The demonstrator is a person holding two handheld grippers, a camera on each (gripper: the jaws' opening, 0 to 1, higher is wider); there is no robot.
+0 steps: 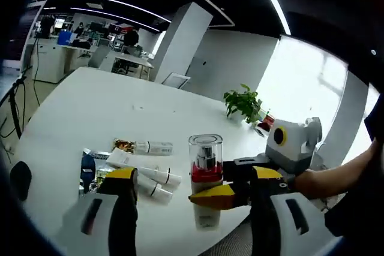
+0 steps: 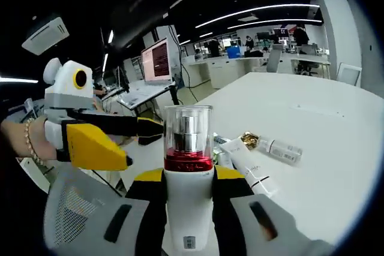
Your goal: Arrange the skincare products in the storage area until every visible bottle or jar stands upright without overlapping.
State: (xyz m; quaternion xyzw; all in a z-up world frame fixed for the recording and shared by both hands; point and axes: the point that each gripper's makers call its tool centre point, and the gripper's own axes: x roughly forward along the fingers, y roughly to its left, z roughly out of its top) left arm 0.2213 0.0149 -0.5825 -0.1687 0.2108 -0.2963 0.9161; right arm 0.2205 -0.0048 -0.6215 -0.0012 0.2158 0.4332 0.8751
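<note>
Right gripper (image 2: 187, 193): jaws pressed against the white body of a pump bottle (image 2: 188, 172) from both sides. The bottle has a red collar and a clear cap and stands upright in the grip. In the left gripper view the same bottle (image 1: 206, 166) stands above the near edge of the white desk (image 1: 90, 106), with the right gripper (image 1: 231, 187) reaching in from the right side and a person's forearm behind it. Whether the bottle base touches the desk, cannot tell; the jaws cover it.

Left gripper (image 1: 192, 190): jaws spread wide, nothing between them. One yellow-tipped jaw sits over the lying tubes, the other beside the pump bottle. In the right gripper view the left gripper (image 2: 96, 142) enters from the left, held by a hand wearing a beaded bracelet.

Other products, all lying flat near the desk's near edge, beside the pump bottle:
- white tubes (image 1: 144, 172) in a loose pile, touching one another
- gold-capped tube (image 1: 144, 146) just behind them, also seen in the right gripper view (image 2: 276, 146)
- blue sachet (image 1: 88, 166) at the pile's outer side

White tube (image 2: 249, 169) lies just beside the held bottle.

Potted plant (image 1: 243, 103) stands well apart at the desk's far edge. Office desks and a lit monitor (image 2: 157, 59) lie beyond.
</note>
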